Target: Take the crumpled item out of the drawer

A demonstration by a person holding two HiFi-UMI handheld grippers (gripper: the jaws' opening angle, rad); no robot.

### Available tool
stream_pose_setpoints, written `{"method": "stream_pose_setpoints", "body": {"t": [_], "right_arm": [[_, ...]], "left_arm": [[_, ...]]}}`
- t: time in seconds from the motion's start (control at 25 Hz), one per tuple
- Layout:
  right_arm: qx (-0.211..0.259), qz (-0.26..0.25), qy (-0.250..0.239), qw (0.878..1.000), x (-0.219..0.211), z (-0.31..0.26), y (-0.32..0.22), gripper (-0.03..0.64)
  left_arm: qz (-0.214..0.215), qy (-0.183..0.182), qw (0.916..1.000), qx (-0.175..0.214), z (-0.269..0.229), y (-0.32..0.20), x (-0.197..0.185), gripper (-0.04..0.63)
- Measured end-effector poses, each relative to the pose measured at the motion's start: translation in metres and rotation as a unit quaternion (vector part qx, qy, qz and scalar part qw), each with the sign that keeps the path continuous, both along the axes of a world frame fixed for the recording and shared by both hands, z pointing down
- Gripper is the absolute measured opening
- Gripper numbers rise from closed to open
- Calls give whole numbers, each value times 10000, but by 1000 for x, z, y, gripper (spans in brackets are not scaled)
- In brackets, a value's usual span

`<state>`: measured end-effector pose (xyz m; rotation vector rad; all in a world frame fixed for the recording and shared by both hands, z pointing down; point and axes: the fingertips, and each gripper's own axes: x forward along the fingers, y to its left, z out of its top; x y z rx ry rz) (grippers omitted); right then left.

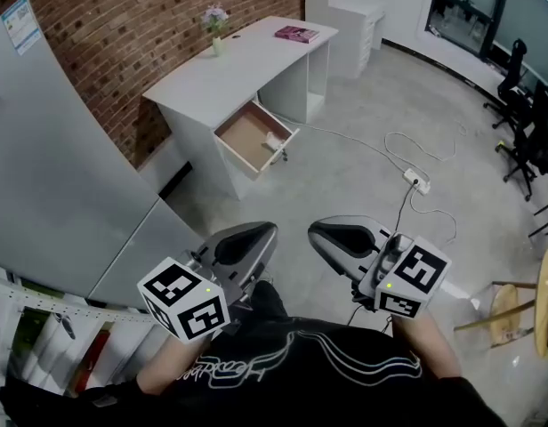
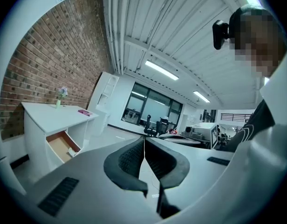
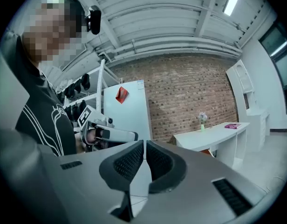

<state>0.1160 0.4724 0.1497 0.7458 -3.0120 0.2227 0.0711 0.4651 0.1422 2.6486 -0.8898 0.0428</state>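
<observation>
Both pairs of jaws are clenched on nothing: your left gripper (image 2: 144,157) shows its ribbed pads pressed together with only floor beyond them, and your right gripper (image 3: 144,158) is the same, pads meeting and nothing between. You hold the two close to your body, tips pointing forward, well apart from the desk (image 1: 256,52) by the brick wall. One thing is in your favour: the drawer (image 1: 241,138) already stands pulled out, so no opening step seems needed. The crumpled item (image 1: 274,140), a small pale wad, lies inside it near the front panel, untouched. So the task itself has hardly begun (the whole reach and grasp is ahead of you). What is left, as far as I can judge: walk across to the desk, part the jaws of one gripper, lower it into the drawer over the wad, close on it and lift it clear of the drawer walls.
</observation>
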Motion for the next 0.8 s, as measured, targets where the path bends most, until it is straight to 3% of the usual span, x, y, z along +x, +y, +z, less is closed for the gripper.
{"method": "stream_pose_setpoints", "body": {"t": [0.36, 0.8], "right_arm": [[-597, 45, -61, 9982, -30, 35, -105, 52], [-1384, 443, -8, 9894, -95, 76, -310, 52]], "left_arm": [[-56, 61, 9991, -422, 33, -107, -35, 25], [138, -124, 9953, -951, 77, -323, -103, 25]]}}
